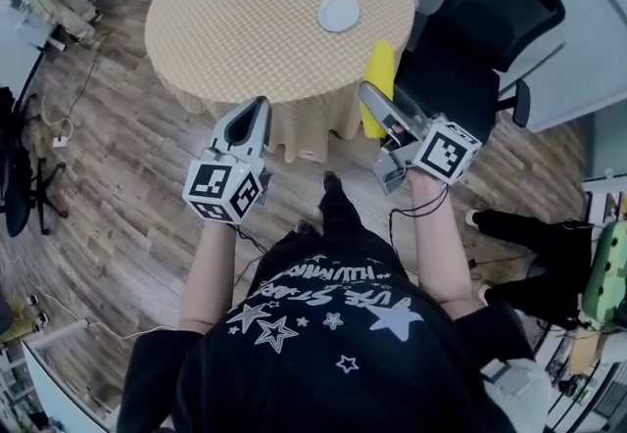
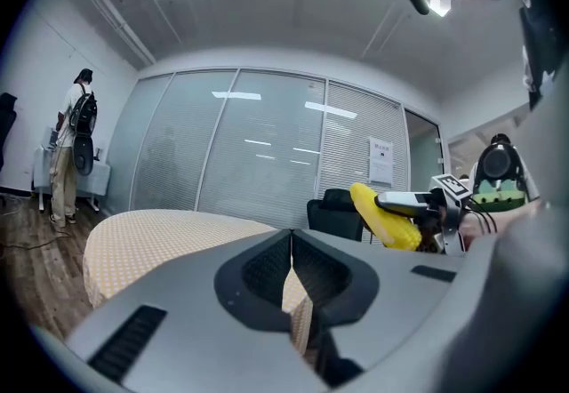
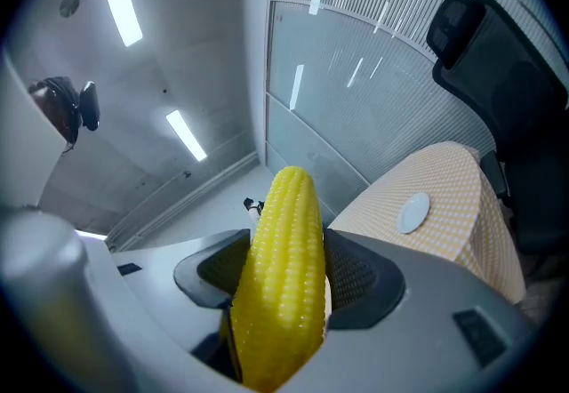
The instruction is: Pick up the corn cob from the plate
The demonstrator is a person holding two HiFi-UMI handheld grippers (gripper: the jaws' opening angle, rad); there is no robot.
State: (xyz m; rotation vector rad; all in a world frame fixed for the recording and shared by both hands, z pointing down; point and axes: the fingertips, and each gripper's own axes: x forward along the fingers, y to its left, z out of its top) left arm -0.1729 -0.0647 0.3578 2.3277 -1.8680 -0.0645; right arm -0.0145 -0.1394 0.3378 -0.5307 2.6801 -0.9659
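The yellow corn cob (image 3: 283, 276) stands clamped between the jaws of my right gripper (image 3: 280, 268), which is shut on it and lifted off the table, pointing up. In the head view the corn cob (image 1: 379, 88) sticks out past the right gripper (image 1: 377, 106), just off the table's near right edge. The small white plate (image 1: 339, 13) lies bare on the round table (image 1: 255, 20); the plate (image 3: 413, 212) also shows in the right gripper view. My left gripper (image 1: 248, 123) hovers near the table's front edge, jaws shut with nothing between them. From the left gripper (image 2: 291, 280) view the corn cob (image 2: 384, 216) appears at the right.
A black office chair (image 1: 490, 39) stands right of the table, close behind the right gripper. Another black chair (image 1: 20, 176) sits at the far left on the wooden floor, with cables nearby. A person (image 2: 69, 156) stands far off by a glass wall.
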